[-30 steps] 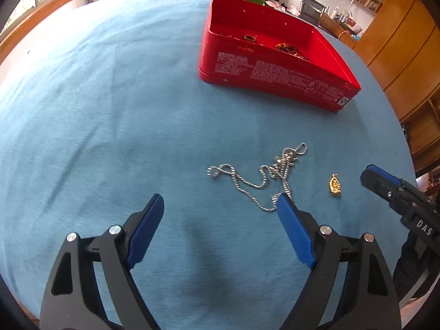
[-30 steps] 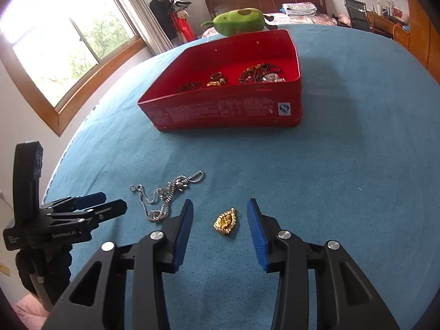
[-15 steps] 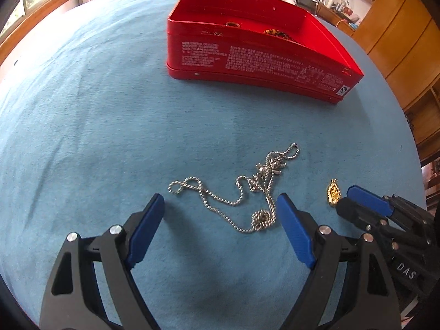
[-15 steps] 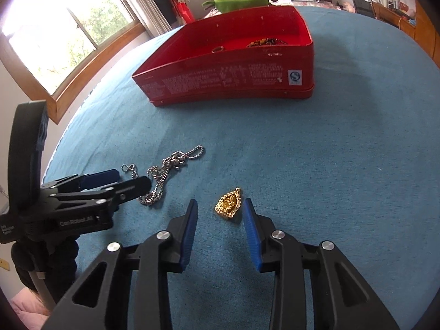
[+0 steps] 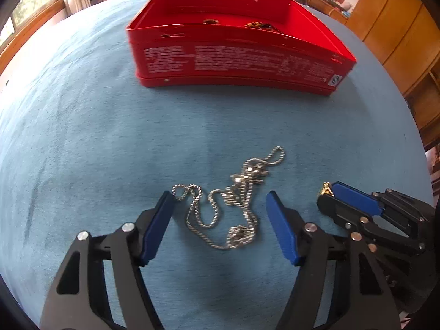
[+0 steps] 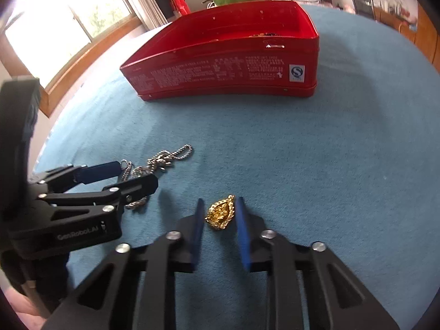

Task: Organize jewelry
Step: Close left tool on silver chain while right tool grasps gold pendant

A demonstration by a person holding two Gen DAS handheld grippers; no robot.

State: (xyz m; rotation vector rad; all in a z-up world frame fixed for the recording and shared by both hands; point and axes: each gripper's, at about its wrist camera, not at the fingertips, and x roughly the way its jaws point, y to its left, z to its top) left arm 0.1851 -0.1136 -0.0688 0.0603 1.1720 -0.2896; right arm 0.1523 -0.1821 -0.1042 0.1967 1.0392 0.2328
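**Both grippers closing in on the last loose pieces**

Since a second ago we have brought both grippers lower and nearer their targets, and both pairs of jaws have just been closing. Our left gripper (image 5: 220,206) now straddles the chain (image 5: 233,200), which lies slack on the cloth (image 5: 82,137) between the pads; the jaws are still fairly wide and not pressing it. Our right gripper (image 6: 218,214) is narrow around the pendant (image 6: 220,216), whose edges sit just beside the pads; we cannot tell if they touch. The tin (image 6: 220,77) stands ahead of both grippers, well apart, with some jewelry already inside. We judge the task partly done: both pieces remain to be gripped, lifted and dropped in.
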